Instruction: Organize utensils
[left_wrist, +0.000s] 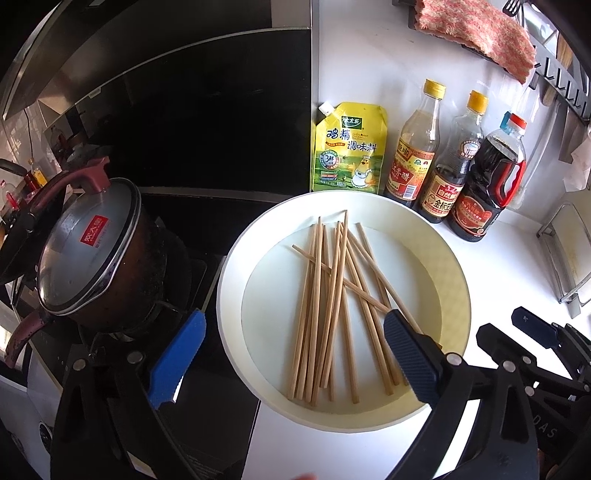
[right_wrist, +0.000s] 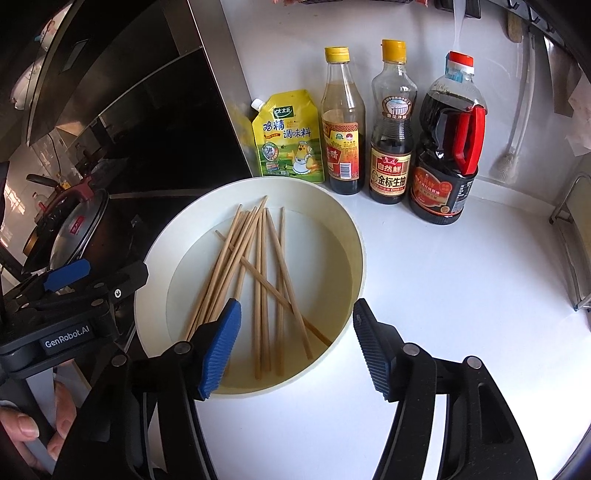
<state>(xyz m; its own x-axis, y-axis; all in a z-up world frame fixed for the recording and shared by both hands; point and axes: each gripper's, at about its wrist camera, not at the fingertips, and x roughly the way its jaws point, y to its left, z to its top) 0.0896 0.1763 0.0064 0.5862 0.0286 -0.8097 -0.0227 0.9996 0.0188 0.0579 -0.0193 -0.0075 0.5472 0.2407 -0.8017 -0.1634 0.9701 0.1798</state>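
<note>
Count by kind: one round cream-white shallow basin (right_wrist: 354, 236); inside it a loose pile of plain wooden chopsticks (right_wrist: 258, 273), roughly twelve, exact number unclear where they overlap; one yellow spouted seasoning pouch (right_wrist: 286, 136); three upright condiment bottles: one yellow-capped clear vinegar bottle (right_wrist: 341, 122), one yellow-capped dark soy sauce bottle (right_wrist: 392, 125), one large red-handled dark soy sauce jug (right_wrist: 448, 147); one dark metal pot with a steel lid (left_wrist: 85, 254); one pink-orange fuzzy cloth (left_wrist: 476, 33); two black handheld grippers with blue finger pads: left (left_wrist: 293, 354), right (right_wrist: 295, 349)
</note>
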